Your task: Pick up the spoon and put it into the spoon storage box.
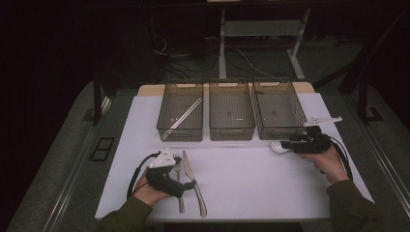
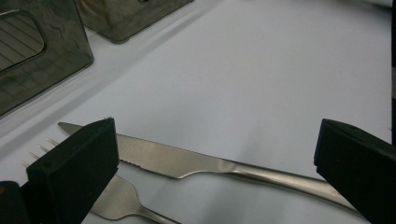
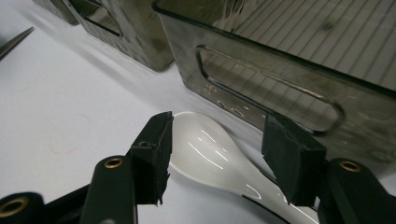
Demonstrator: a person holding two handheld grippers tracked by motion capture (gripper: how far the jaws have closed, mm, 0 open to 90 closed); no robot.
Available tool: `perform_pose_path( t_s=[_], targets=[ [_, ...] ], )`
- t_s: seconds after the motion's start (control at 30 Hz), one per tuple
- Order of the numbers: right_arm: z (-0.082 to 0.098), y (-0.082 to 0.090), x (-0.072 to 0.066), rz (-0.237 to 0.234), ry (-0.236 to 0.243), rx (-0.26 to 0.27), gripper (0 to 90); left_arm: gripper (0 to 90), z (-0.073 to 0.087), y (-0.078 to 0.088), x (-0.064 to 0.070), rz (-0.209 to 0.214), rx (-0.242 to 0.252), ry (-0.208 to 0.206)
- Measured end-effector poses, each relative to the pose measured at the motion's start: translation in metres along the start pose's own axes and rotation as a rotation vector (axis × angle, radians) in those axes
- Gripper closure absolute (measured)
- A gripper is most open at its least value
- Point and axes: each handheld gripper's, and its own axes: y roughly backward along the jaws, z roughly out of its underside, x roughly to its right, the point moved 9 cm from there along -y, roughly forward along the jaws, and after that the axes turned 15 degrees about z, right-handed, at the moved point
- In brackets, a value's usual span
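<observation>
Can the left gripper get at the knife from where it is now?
Probably yes. The left gripper has its jaws wide open right over the knife, which lies flat on the white table. The fork lies close alongside, so it might get caught too.

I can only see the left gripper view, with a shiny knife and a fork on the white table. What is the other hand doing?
Observer: The right tongs are open at the table's right side, with a glossy white spoon lying between their pads.
Child: Is the spoon next to a box?
Observer: Yes, it lies just in front of the rightmost smoky see-through plastic bin, near its handle slot.
Child: Is there anything inside the boxes?
Observer: The leftmost smoky bin holds pale thin sticks that lie slanted and look like chopsticks.
</observation>
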Motion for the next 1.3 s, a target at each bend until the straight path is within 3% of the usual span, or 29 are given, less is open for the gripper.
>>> perform_pose_path(
  t_s=[0.3, 0.8, 1.3],
  targets=[
    [0.005, -0.015, -0.001, -0.013, 0.008, -0.043, 42.2, 0.0, 0.001, -0.001, 0.0, 0.001, -0.003, 0.002],
    [0.012, -0.022, -0.007, -0.024, 0.044, -0.082, 40.7, 0.0, 0.001, -0.002, 0.0, 0.005, -0.013, -0.001],
    [0.019, -0.021, -0.01, -0.01, 0.165, -0.111, 45.7, 0.0, 0.001, -0.002, 0.0, 0.005, -0.012, -0.001]
  ],
)
